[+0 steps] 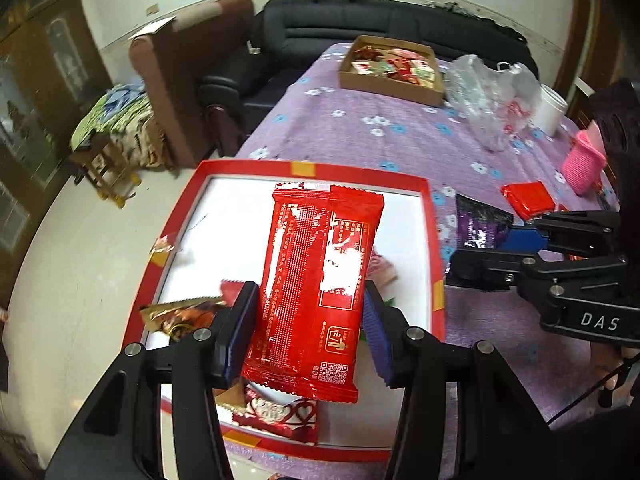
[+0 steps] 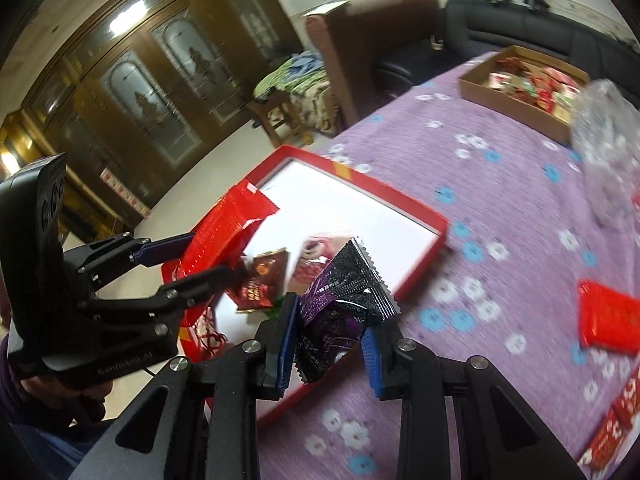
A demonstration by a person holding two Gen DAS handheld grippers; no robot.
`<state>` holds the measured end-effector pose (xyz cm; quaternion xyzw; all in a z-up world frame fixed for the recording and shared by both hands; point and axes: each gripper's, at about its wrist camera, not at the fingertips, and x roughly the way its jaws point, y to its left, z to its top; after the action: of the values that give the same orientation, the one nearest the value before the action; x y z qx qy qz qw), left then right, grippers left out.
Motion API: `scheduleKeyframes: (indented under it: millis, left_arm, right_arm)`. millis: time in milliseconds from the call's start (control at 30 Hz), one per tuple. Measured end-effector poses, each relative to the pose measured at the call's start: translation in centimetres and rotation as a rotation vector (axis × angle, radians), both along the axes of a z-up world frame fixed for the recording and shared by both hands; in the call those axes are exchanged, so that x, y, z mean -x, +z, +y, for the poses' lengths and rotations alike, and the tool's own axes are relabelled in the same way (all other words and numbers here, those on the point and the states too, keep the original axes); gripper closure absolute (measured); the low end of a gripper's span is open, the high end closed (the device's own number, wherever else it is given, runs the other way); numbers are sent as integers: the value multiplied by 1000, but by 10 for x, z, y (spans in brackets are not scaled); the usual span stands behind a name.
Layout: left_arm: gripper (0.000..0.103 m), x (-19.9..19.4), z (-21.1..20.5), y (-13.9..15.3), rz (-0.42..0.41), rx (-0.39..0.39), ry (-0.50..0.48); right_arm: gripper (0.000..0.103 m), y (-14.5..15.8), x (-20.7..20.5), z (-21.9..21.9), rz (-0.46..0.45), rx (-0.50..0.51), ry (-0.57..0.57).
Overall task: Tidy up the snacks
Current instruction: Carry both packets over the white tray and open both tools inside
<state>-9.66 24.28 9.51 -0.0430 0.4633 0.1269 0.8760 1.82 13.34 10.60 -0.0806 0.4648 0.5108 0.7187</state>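
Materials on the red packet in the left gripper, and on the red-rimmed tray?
Red packet: likely glossy plastic film; bright glare patches, crinkles, serrated end seals. Red-rimmed tray: probably coated cardboard; thin straight walls, tape patches at the rim, smooth white floor. Neither is certain from look alone.

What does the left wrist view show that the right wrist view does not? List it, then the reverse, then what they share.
Only the left wrist view: a pink knitted pouch, a white cup, and the big red packet's printed face with its code square.

Only the right wrist view: a tall dark wooden cabinet with glass doors.

Both: the red tray on the purple tablecloth, the cardboard box of snacks, the left claw shut on the big red packet, and the right claw shut on the purple packet.
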Motion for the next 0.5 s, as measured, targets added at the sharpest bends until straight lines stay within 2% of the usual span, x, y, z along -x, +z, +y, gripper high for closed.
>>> scheduleKeyframes:
  millis: [500]
  left_arm:
    - [54,12,32,-24,55,26,102]
  right_arm:
    - [73,-20,11,60,-7,94,126]
